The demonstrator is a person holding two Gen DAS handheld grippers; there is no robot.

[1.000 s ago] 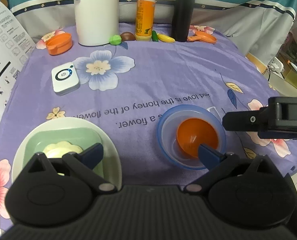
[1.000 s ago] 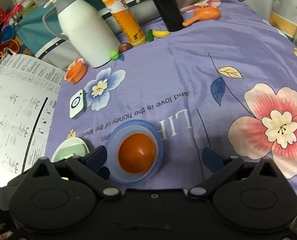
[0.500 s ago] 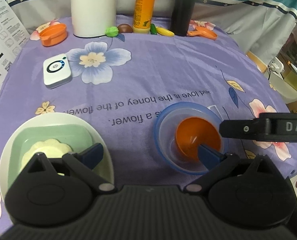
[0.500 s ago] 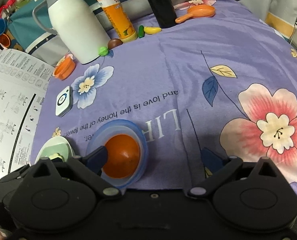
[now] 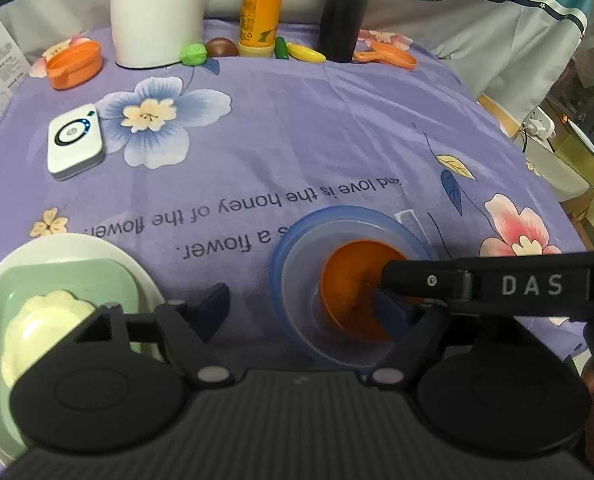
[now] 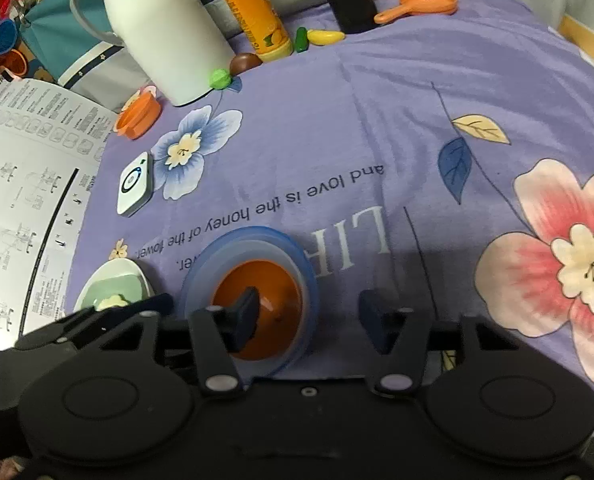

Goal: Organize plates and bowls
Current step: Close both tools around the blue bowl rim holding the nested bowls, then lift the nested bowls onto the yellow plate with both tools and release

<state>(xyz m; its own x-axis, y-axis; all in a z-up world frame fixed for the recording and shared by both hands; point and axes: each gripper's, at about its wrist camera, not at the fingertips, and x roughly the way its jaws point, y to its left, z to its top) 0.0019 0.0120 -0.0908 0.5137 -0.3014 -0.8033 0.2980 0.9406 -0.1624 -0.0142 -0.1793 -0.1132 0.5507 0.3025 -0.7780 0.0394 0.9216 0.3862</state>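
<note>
While both grippers hang low over the purple cloth (image 5: pixel 317 136), the orange bowl (image 6: pixel 275 292) sits nested in the blue bowl (image 6: pixel 297 252) at about 6 o'clock in the right view. The right gripper (image 6: pixel 309 320) is spread wide, its left finger (image 6: pixel 245 316) over the orange bowl's inside and its right finger outside the blue rim at 3 o'clock; it holds nothing. The left gripper (image 5: pixel 297 312) is also wide apart and empty. At 8 o'clock in its view a white plate (image 5: pixel 109 248) carries a green dish (image 5: pixel 77 280) and a pale flower-shaped piece (image 5: pixel 45 320). Both bowls look like thin, light, stiff plastic, probably slick; pinching across the near wall at the rim should serve, gently, since the pair may slide or separate.
</note>
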